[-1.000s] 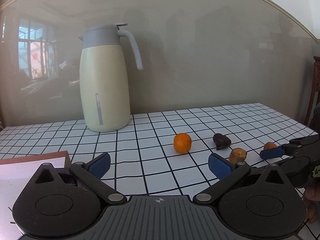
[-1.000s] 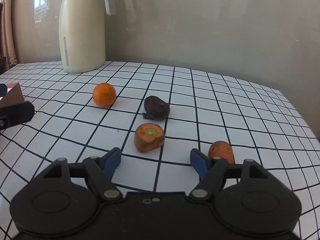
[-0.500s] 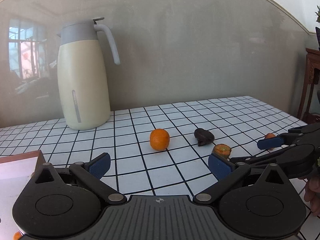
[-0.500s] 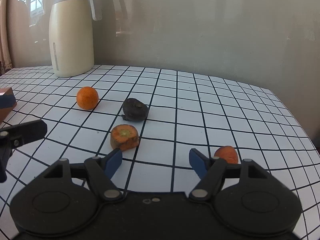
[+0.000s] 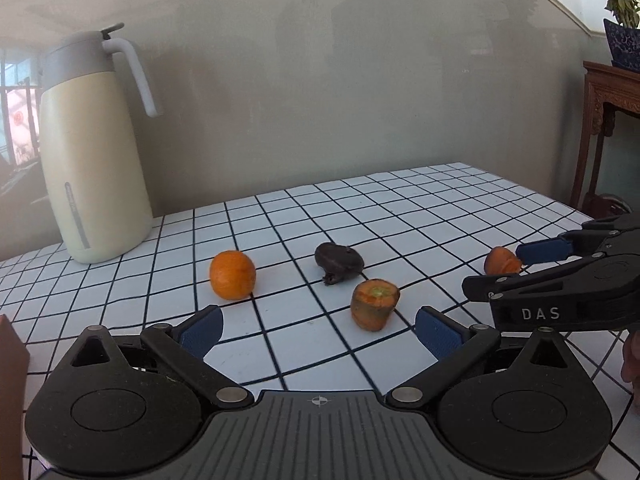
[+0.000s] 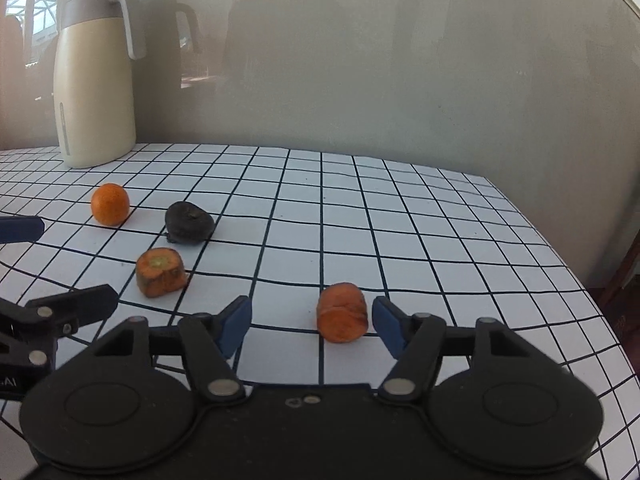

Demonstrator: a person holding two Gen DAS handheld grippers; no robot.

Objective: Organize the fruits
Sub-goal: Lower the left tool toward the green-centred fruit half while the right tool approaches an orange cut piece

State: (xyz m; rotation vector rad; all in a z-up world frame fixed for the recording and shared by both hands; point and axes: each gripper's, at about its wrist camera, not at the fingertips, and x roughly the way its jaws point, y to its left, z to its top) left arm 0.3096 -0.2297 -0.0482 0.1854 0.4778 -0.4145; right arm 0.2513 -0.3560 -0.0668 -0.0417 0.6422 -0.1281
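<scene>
On the checked table lie an orange point(image 5: 232, 274), a dark wrinkled fruit point(image 5: 338, 262), a carrot stump with a green top point(image 5: 374, 304) and a cut carrot piece point(image 6: 343, 312). My left gripper point(image 5: 318, 332) is open and its jaws are closing slightly. The carrot stump stands just ahead of them, nearer the right pad, untouched. My right gripper point(image 6: 312, 326) has its jaws closing around the carrot piece, which sits close to the right pad. A gap shows on both sides of it. In the left wrist view the right gripper point(image 5: 516, 268) reaches in from the right.
A cream thermos jug point(image 5: 96, 160) stands at the back left against the wall. A brown box edge point(image 5: 12, 380) shows at the near left. The table's right edge point(image 6: 560, 248) runs close to the carrot piece. A wooden side table with a potted plant point(image 5: 612, 92) stands beyond.
Both grippers moved to the right. The carrot piece, earlier beyond the right pad, now lies between the right gripper's jaws, which have narrowed. The left gripper's jaws narrowed a little near the carrot stump.
</scene>
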